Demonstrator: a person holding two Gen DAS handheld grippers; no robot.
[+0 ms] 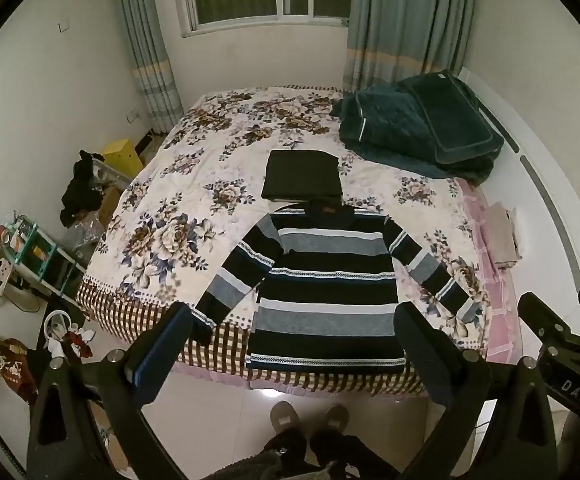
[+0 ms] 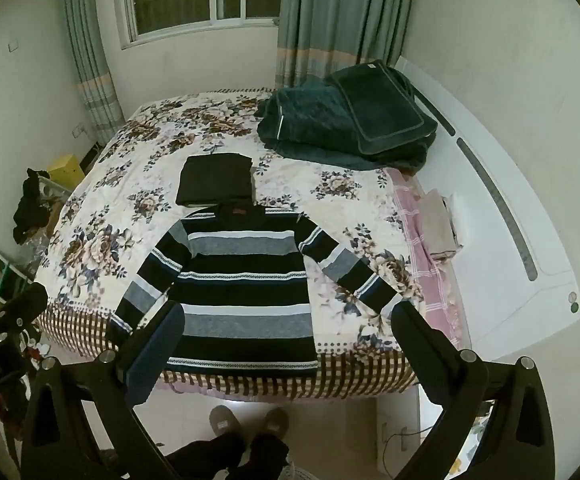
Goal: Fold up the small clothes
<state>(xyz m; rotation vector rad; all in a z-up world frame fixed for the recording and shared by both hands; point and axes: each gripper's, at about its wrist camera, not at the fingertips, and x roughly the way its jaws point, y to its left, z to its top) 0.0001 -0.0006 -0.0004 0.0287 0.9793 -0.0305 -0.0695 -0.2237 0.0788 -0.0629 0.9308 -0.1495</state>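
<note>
**Sweater laid flat, both tools held back above the bed edge**

We see the navy, grey and white striped knit sweater (image 1: 325,288) spread face up on the floral quilted bed (image 1: 194,184), its hem right at the near edge where the checked border hangs down, and both sleeves angled outward. Laid out this way, we judge, the seams and cuffs are easy to reach for a first fold from where we stand, our grey slippers (image 1: 309,416) just short of the bed.

A folded black garment (image 1: 303,176) sits just beyond the collar, touching or nearly touching it; we take it for a piece already finished and parked out of the working area.

Our left gripper (image 1: 290,356) hovers above the hem with its jaws spread wide and nothing between them. Our right gripper (image 2: 286,352) is likewise spread and empty, hanging over the lower right of the sweater. Neither touches cloth, so folding of this piece has not yet begun.

A dark teal quilted blanket (image 2: 341,128) lies heaped at the far right corner, well apart.
</note>
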